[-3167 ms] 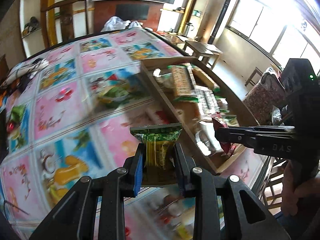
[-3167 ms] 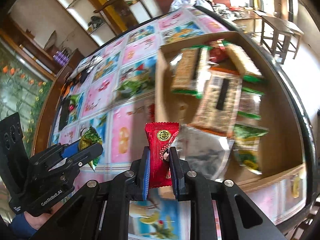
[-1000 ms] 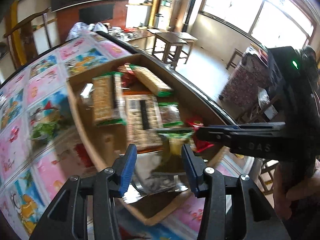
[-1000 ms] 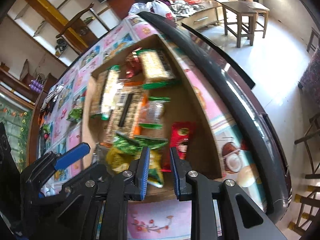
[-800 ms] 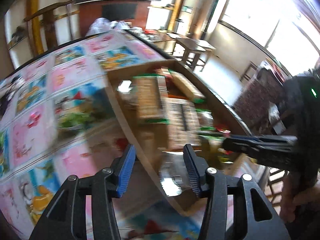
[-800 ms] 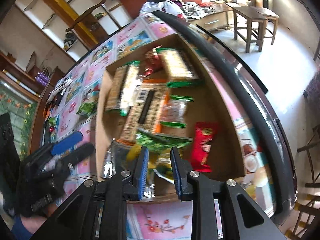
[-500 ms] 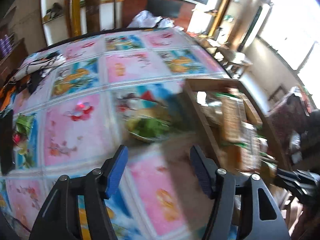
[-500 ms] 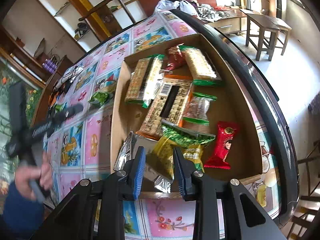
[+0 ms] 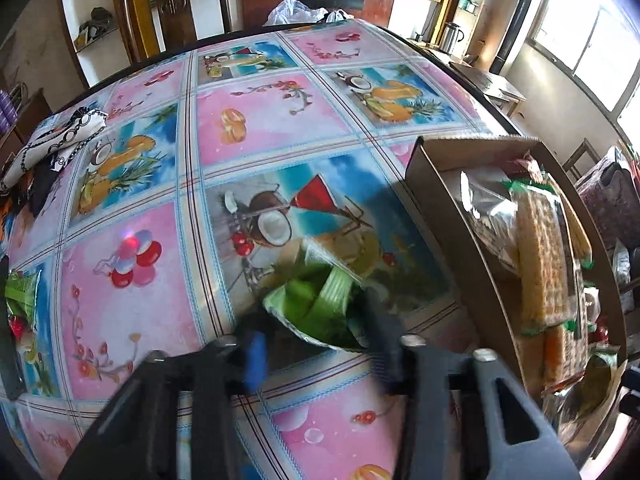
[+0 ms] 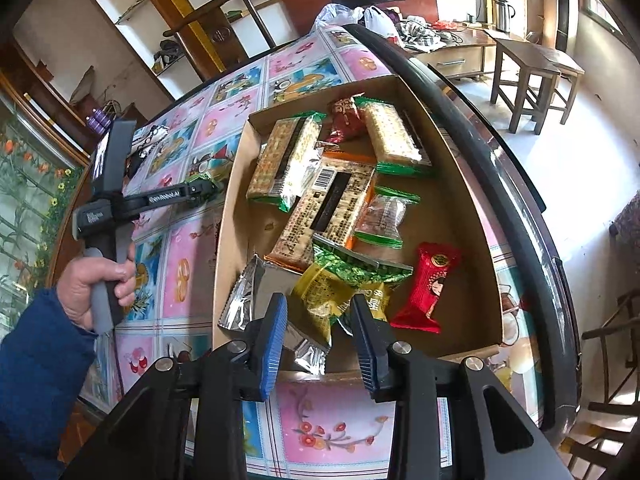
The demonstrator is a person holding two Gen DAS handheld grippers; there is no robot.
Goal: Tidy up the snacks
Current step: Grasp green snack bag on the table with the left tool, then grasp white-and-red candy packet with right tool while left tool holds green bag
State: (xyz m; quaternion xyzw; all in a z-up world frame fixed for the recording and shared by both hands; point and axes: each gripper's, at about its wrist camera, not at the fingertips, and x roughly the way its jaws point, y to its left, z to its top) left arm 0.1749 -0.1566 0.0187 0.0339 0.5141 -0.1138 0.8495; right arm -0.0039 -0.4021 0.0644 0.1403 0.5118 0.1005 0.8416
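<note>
right claw (image 10: 318, 334) gapes empty over the cardboard box (image 10: 460, 184), apparently above the yellow-green packet (image 10: 332, 284).

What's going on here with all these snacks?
A person holding two grippers is sorting snacks into a cardboard box. The left gripper is open around a green packet lying on the table beside the box. The right gripper hangs open and empty over the box's near end.

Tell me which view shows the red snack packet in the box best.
The right wrist view: the red snack packet lies fully visible on the cardboard box floor. The left wrist view shows only a red sliver at the box's far edge.
</note>
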